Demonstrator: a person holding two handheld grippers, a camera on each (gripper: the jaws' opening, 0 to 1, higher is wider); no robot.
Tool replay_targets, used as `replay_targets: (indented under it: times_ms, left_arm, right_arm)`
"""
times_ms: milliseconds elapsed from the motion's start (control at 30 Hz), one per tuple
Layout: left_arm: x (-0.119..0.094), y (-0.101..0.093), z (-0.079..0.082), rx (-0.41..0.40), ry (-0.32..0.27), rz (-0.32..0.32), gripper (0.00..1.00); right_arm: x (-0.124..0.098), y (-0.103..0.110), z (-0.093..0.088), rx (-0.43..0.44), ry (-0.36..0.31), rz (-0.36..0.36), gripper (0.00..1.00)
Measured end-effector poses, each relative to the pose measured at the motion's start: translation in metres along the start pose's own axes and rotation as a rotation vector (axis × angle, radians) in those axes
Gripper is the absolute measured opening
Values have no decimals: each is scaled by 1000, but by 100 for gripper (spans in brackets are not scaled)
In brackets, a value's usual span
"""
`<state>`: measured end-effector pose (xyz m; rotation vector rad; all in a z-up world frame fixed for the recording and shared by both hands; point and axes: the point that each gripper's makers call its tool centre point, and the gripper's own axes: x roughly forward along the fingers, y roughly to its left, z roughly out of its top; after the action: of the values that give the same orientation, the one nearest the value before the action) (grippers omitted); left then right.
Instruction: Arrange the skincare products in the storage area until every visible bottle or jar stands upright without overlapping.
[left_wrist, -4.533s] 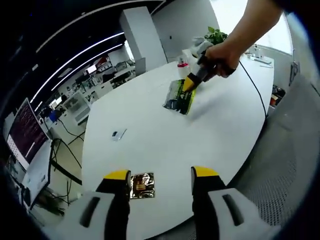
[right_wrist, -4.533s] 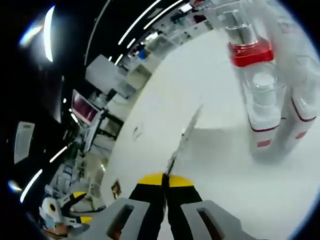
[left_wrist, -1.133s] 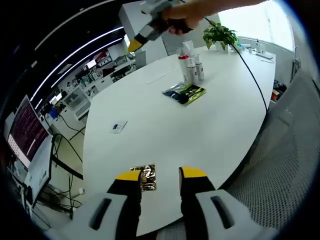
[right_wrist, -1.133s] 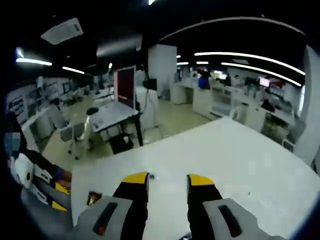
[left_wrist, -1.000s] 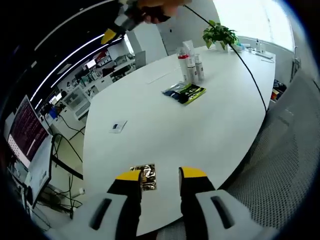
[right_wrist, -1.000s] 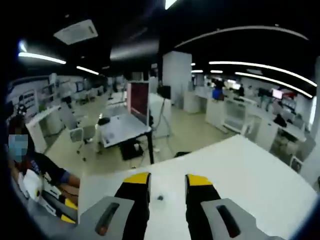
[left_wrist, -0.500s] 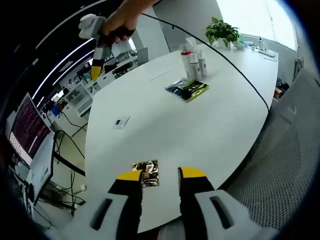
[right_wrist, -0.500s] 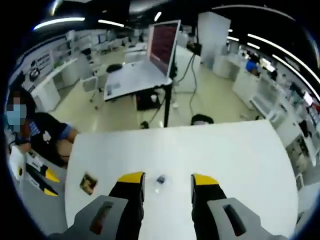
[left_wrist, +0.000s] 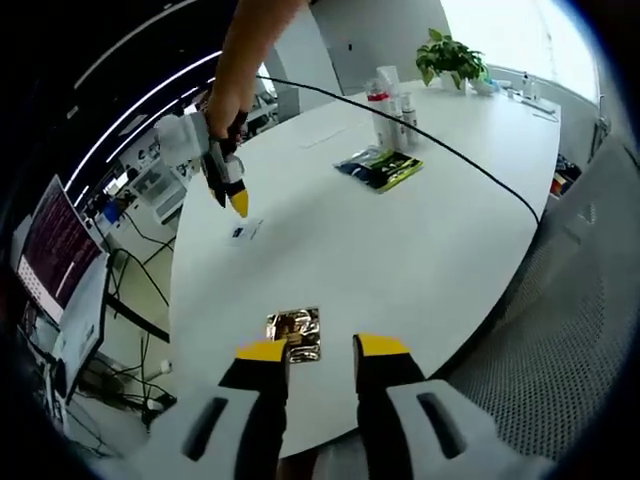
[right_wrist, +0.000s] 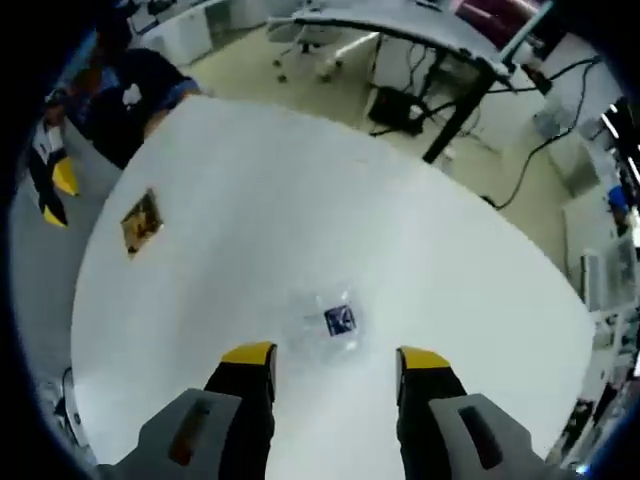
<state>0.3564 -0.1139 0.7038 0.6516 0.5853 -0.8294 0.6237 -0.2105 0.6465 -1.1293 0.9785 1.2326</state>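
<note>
The oval table (left_wrist: 400, 240) has a smooth, matt white top. Near its front edge lies a crinkled gold foil sachet (left_wrist: 295, 327), shiny and metallic. The small sachet (right_wrist: 334, 322) ahead of the right gripper (right_wrist: 336, 361) is clear, glossy plastic film. The bottles (left_wrist: 388, 100) toward the far edge look like translucent plastic. Both grippers have matt grey plastic bodies with yellow tips. The chair (left_wrist: 560, 330) at the table's side edge is grey mesh cloth.

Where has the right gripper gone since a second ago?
Yes, moved: the right gripper came down from above the standing bottles to hover over the small clear packet on the white table.
</note>
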Motion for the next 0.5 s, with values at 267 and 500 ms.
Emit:
replay_targets:
  times_ms: [267, 500]
  left_arm:
    - [0, 2, -4, -14, 7, -2, 19]
    - [1, 1, -7, -12, 10, -14, 17]
  right_arm:
    - [18, 16, 2, -142, 80, 105, 41]
    - [10, 20, 0, -96, 20, 121, 22]
